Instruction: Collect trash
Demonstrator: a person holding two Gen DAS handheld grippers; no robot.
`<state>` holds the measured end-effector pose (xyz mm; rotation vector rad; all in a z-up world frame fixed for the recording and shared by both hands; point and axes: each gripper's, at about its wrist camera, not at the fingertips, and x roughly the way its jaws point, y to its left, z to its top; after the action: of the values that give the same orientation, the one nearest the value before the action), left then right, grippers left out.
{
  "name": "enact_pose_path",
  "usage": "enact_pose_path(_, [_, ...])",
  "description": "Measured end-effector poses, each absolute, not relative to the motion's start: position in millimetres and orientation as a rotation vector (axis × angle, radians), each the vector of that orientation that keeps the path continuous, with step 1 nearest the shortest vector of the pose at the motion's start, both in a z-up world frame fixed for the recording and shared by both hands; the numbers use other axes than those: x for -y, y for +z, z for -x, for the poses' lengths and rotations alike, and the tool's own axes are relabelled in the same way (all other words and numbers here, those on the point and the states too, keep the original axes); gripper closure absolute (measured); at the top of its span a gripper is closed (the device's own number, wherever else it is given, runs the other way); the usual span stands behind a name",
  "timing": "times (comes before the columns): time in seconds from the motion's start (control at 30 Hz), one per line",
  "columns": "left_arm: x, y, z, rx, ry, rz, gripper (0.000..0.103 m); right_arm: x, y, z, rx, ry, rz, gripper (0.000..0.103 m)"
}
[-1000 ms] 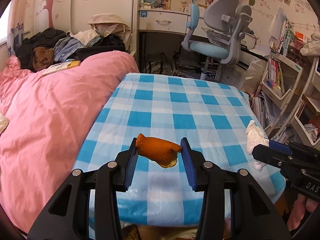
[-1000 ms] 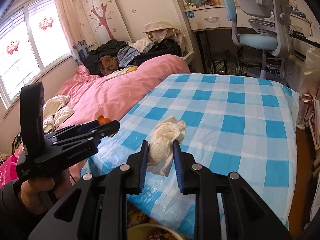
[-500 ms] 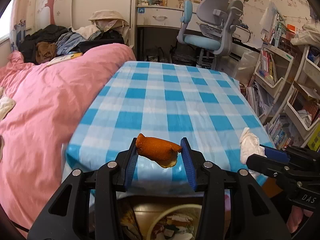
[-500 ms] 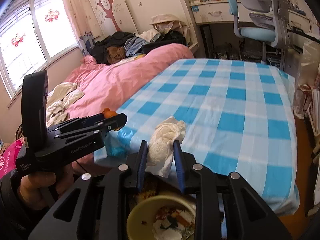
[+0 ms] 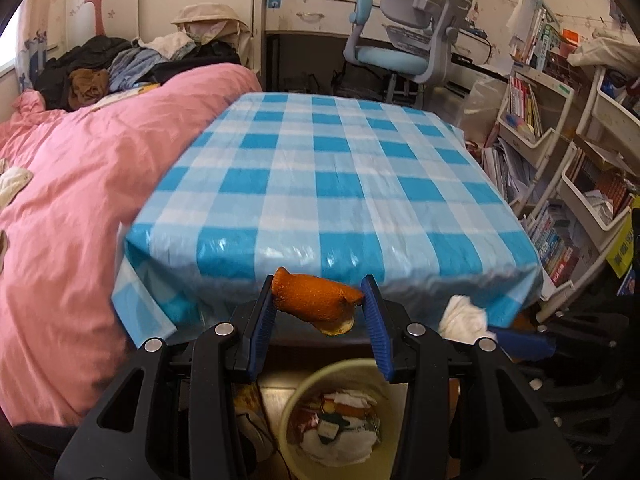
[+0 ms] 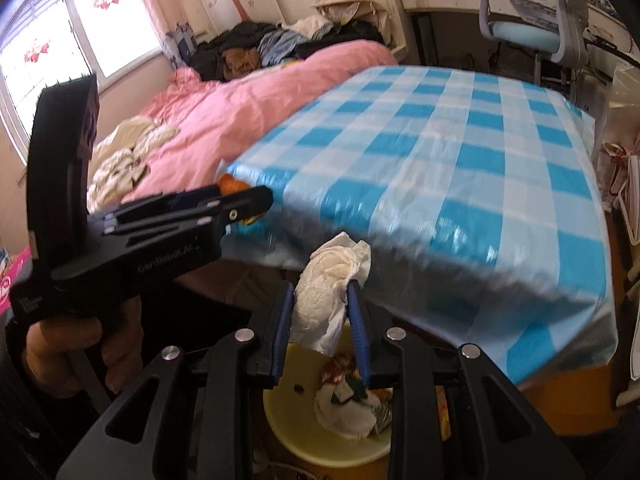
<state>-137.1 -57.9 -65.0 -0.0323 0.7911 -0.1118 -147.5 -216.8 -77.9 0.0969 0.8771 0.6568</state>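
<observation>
Orange peel (image 5: 316, 303) clamped btwn blue pads of left gripper (image 5: 320, 312), jaws closed on it, held in air just off the near edge of the table w/ blue checked cloth (image 5: 332, 184). Crumpled white tissue (image 6: 332, 292) pinched in right gripper (image 6: 322, 320), jaws narrow around it. Both hang above a pale yellow bin (image 6: 288, 420) on the floor, already holding wrappers & tissue. Pink bed (image 5: 80, 184) at left.

So the bench (image 5: 332, 184) has a blue and white checked plastic cloth (image 6: 460, 168) draped over its edges. Down on the floor (image 5: 276, 390) in front sits a pale yellow bin (image 5: 296, 404) with what looks like tissues and wrappers inside, kinda blurry.
</observation>
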Motion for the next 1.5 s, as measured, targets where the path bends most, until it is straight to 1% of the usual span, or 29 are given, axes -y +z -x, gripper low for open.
enact_pose_path(0.33, [67, -81, 162, -0.857, -0.137, 0.031, 0.063, 201, -104, 168, -1.003, 0.661, -0.005, 0.074])
enact_pose_path(0.43, [67, -88, 168, -0.895, -0.144, 0.046, 0.063, 199, -109, 170, -1.029, 0.648, 0.016, 0.067])
enact_pose_path(0.5, [67, -93, 171, -0.922, -0.151, 0.058, 0.063, 200, -111, 170, -1.032, 0.633, 0.018, 0.058])
enact_pose_path(0.63, [69, -100, 179, -0.950, -0.158, 0.055, 0.062, 206, -114, 169, -1.039, 0.597, 0.002, 0.053])
enact_pose_path(0.73, [71, -101, 182, -0.953, -0.158, 0.050, 0.060, 208, -113, 170, -1.032, 0.578, 0.004, 0.044])
enact_pose_path(0.8, [70, -100, 184, -0.950, -0.154, 0.052, 0.057, 211, -112, 170, -1.021, 0.565, 0.002, 0.036])
enact_pose_path(0.83, [70, -99, 185, -0.947, -0.152, 0.053, 0.054, 212, -111, 170, -1.017, 0.557, 0.000, 0.035])
enact_pose_path(0.9, [69, -97, 186, -0.933, -0.137, 0.056, 0.048, 214, -111, 169, -1.011, 0.540, -0.006, 0.031])
enact_pose_path(0.97, [66, -95, 187, -0.918, -0.121, 0.060, 0.039, 216, -109, 168, -1.001, 0.522, -0.011, 0.026])
enact_pose_path(1.0, [65, -94, 187, -0.913, -0.114, 0.062, 0.036, 217, -108, 169, -0.993, 0.510, -0.013, 0.023])
enact_pose_path(1.07, [62, -92, 187, -0.896, -0.085, 0.066, 0.027, 219, -106, 168, -0.979, 0.497, -0.020, 0.020])
enact_pose_path(1.13, [59, -90, 187, -0.882, -0.064, 0.071, 0.023, 220, -104, 168, -0.965, 0.470, -0.023, 0.016])
enact_pose_path(1.17, [57, -90, 187, -0.876, -0.056, 0.076, 0.021, 221, -103, 168, -0.963, 0.457, -0.026, 0.012])
enact_pose_path(1.37, [51, -83, 188, -0.837, -0.021, 0.085, 0.013, 228, -93, 169, -0.900, 0.368, -0.038, 0.009])
enact_pose_path(1.5, [51, -77, 190, -0.798, -0.008, 0.077, 0.010, 231, -81, 174, -0.799, 0.259, 0.009, 0.008])
